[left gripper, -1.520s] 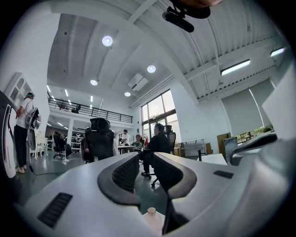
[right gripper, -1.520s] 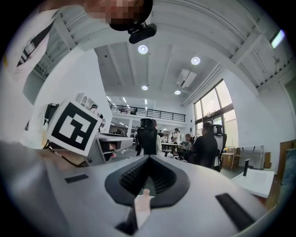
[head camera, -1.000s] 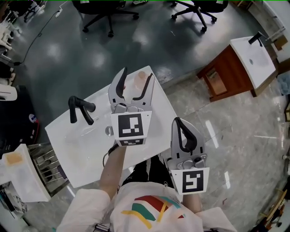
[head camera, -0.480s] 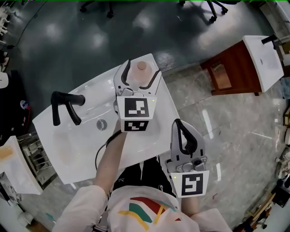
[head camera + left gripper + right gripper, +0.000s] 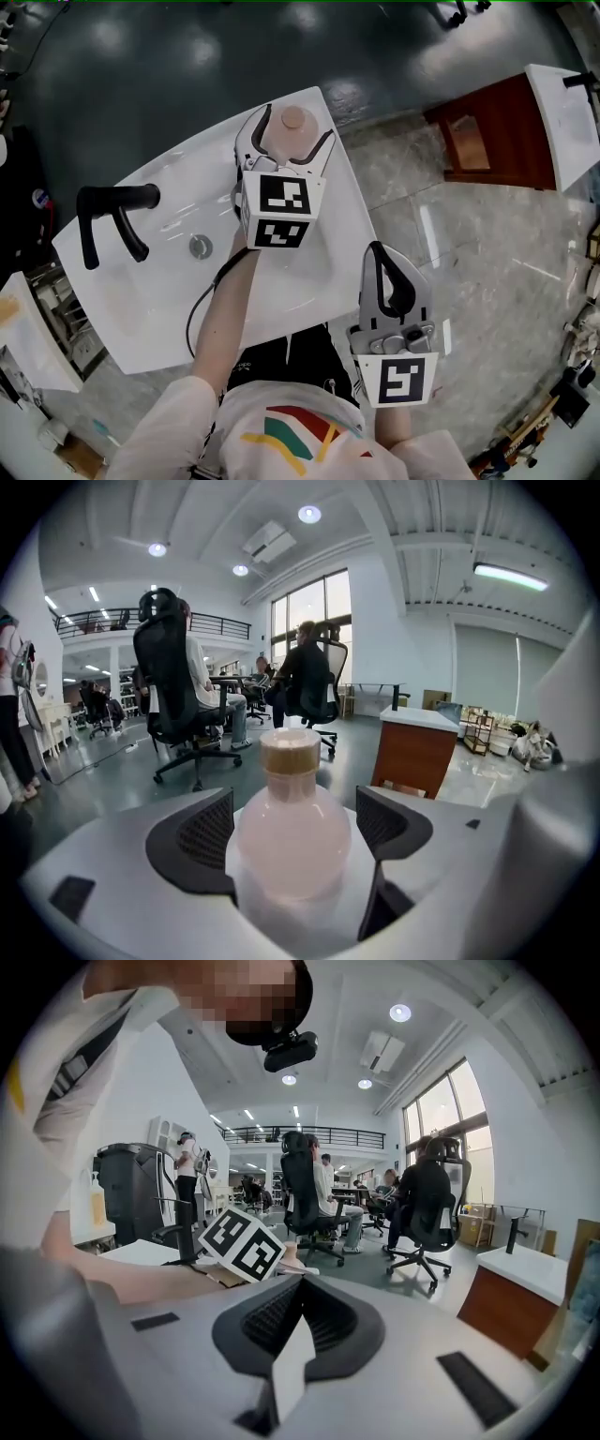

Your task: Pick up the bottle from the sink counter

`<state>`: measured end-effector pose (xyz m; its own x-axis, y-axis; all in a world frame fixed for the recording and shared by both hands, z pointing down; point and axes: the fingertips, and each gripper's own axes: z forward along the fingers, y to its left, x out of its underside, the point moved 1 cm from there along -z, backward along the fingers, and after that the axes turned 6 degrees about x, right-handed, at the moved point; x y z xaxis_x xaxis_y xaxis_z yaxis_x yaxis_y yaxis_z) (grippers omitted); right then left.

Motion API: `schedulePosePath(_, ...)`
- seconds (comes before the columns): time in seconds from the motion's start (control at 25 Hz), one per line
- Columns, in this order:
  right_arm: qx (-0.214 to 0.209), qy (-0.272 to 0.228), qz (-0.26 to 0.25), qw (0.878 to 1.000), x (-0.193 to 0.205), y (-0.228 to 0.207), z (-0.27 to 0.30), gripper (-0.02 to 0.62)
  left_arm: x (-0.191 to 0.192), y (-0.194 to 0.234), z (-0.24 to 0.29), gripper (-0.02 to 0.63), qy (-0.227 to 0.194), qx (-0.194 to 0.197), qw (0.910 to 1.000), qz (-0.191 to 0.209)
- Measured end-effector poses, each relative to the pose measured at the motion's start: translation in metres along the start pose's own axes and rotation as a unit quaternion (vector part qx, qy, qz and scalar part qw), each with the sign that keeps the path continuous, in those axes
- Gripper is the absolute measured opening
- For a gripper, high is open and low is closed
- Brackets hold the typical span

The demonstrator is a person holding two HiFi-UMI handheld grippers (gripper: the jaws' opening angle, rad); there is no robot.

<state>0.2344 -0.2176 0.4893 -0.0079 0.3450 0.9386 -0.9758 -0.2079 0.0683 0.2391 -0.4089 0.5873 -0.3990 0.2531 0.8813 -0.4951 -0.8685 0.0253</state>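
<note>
From the head view the left gripper [image 5: 296, 124], jaws just opening wide, straddles the bottle [image 5: 293, 117] on the counter's [image 5: 314, 272] far corner, with the right gripper [image 5: 379, 251] well short of the bottle; in the left gripper view the bottle stands upright dead ahead, pads not pressing; in the right gripper view the jaws sit together, empty.

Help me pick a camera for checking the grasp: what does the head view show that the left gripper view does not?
Only the head view: the black faucet, the drain, the whole sink counter, and the right gripper, shut, off the counter's side.

Only the left gripper view: the round body of the bottle low between the finger pads, which do not seem to press on it, and seated people behind.

Both: the bottle standing between the fingers of the left gripper, which have just been opening, and the wooden cabinet.
</note>
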Motion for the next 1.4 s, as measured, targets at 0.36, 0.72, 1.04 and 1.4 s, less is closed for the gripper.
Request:
schedulePosePath(0.36,-0.01,0.01,-0.002,1.0,0.007,0.006,0.006,0.012,0.012,0.005,0.01,0.385,0.024,-0.013,0.9996,0.008)
schedulePosePath(0.72,-0.022,0.016,0.002,1.0,0.011,0.013,0.009,0.012,0.02,0.004,0.021,0.385,0.074,-0.01,0.9969,0.026)
schedulePosePath(1.04,-0.02,0.016,0.007,1.0,0.014,0.013,0.009,0.012,0.02,0.004,0.022,0.385,0.079,-0.022,0.996,0.034)
schedulePosePath(1.4,-0.017,0.015,0.014,1.0,0.017,0.014,0.007,0.012,0.022,0.005,0.02,0.39,0.085,-0.017,0.9958,0.031)
